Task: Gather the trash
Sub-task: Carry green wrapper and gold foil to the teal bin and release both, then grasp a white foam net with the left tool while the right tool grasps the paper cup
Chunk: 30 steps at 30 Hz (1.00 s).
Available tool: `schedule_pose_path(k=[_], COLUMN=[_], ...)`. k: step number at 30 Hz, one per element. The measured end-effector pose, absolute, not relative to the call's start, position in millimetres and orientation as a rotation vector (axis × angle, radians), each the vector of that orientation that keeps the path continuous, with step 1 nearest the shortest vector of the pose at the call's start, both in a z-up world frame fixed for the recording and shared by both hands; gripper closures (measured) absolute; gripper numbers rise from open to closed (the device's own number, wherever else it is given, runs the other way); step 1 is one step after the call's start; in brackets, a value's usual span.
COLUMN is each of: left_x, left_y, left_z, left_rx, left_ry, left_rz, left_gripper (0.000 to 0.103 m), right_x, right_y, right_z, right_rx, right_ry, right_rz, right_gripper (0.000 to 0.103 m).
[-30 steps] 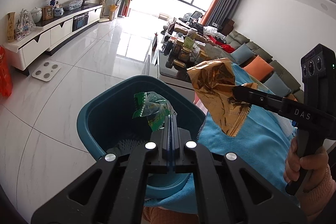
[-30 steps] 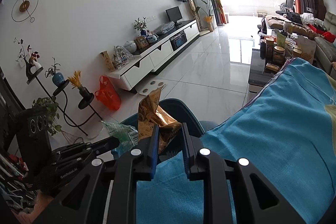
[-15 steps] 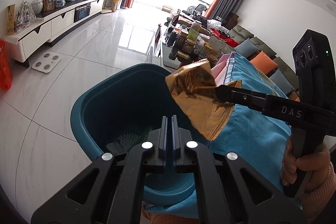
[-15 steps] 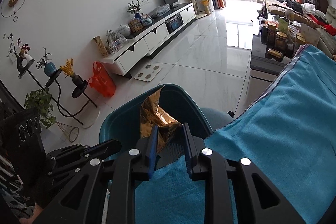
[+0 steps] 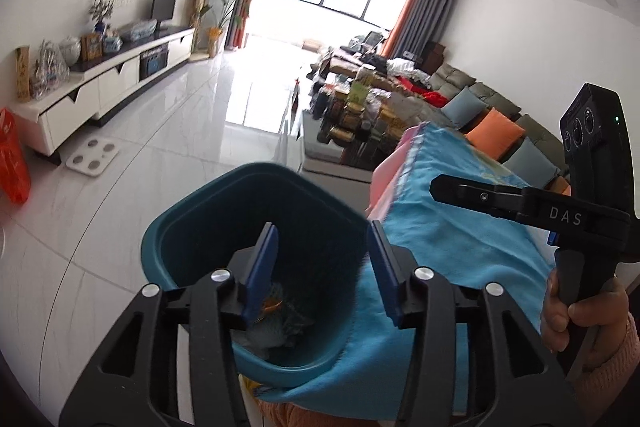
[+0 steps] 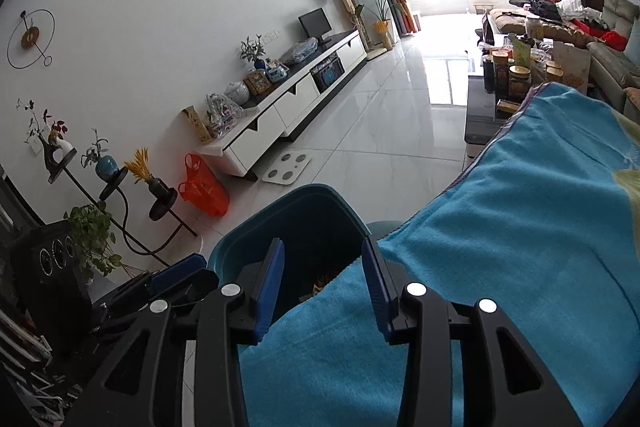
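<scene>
A teal bin (image 5: 208,227) stands on the floor beside a blue blanket (image 5: 460,239). My left gripper (image 5: 322,227) hangs over the bin's mouth; its jaws are opening and nothing is between them. Crumpled green and gold wrappers (image 5: 280,311) lie at the bottom of the bin. My right gripper (image 6: 322,243) is above the bin's near edge and the blanket (image 6: 500,247), its jaws also opening and empty. A bit of gold wrapper (image 6: 322,283) shows inside the bin (image 6: 312,191). Each gripper appears in the other's view: the right (image 5: 440,189), the left (image 6: 200,273).
A person's hand (image 5: 580,311) holds the right gripper's handle. A low table crowded with jars (image 5: 352,115) stands past the blanket, sofas behind it. On the tiled floor are a white scale (image 5: 92,159) and an orange bag (image 6: 204,187). A plant stand (image 6: 116,183) is at the left.
The green wrapper left my left gripper and the gold wrapper left my right gripper; both now lie in the bin. Both pairs of jaws have spread apart.
</scene>
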<state>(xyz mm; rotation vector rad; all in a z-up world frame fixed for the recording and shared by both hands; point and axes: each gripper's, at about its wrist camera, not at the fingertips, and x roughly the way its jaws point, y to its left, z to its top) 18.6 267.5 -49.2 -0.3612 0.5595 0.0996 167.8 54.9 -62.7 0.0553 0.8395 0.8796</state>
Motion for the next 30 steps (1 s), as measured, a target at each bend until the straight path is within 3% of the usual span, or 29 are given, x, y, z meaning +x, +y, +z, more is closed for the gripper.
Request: schedule_pose_path(k=[7, 20, 30], left_x=[17.2, 43.0, 104.8], left_y=[208.9, 79.5, 10.6], left_z=[-26.0, -32.7, -41.0], left_rx=[-0.302, -0.187, -0.136], left_ry=[0.505, 0.567, 0.682], left_rz=[-0.07, -0.386, -0.515], left_gripper=[0.046, 0.046, 0.046], right_x=[139.6, 108.7, 102.9], right_y=[-8.4, -155.3, -246.5], right_z=[-29.8, -9.0, -13.8], right_rx=[0.056, 0.121, 0.168], right_ry=[0.693, 0.579, 0.554], right_rz=[0.826, 0.555, 0.34], right_gripper=[0.056, 0.055, 0.055])
